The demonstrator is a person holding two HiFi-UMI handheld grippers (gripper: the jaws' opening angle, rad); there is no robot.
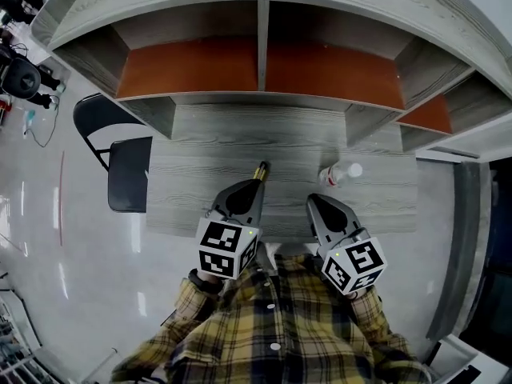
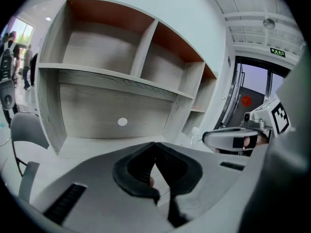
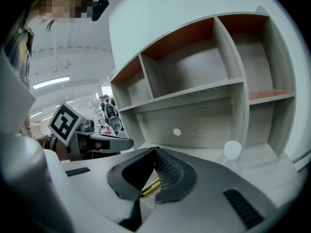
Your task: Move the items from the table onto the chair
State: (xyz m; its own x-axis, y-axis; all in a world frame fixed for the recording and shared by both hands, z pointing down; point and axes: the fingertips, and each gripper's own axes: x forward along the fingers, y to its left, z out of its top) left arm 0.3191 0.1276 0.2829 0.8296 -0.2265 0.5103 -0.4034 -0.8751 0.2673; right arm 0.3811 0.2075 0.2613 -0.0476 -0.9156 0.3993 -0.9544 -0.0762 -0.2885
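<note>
A gold-and-black pen (image 1: 260, 169) lies on the grey wood table (image 1: 208, 146), just beyond the tip of my left gripper (image 1: 254, 186). That gripper is shut and holds nothing. To the right, a clear plastic bottle (image 1: 340, 173) with a white cap lies on its side. My right gripper (image 1: 314, 202), also shut and holding nothing, hovers a little short of it. The black chair (image 1: 126, 173) stands off the table's left end. In the right gripper view the jaws (image 3: 156, 150) meet, with the pen (image 3: 150, 187) showing below them and the bottle (image 3: 232, 152) ahead to the right. The left gripper (image 2: 155, 143) has its jaws together too.
A wooden shelf unit (image 1: 260, 46) with bare orange-backed compartments stands along the table's far edge. Glossy floor (image 1: 48, 238) lies to the left around the chair. The left gripper view catches the chair (image 2: 26, 130) at far left and the right gripper (image 2: 238, 137) at right.
</note>
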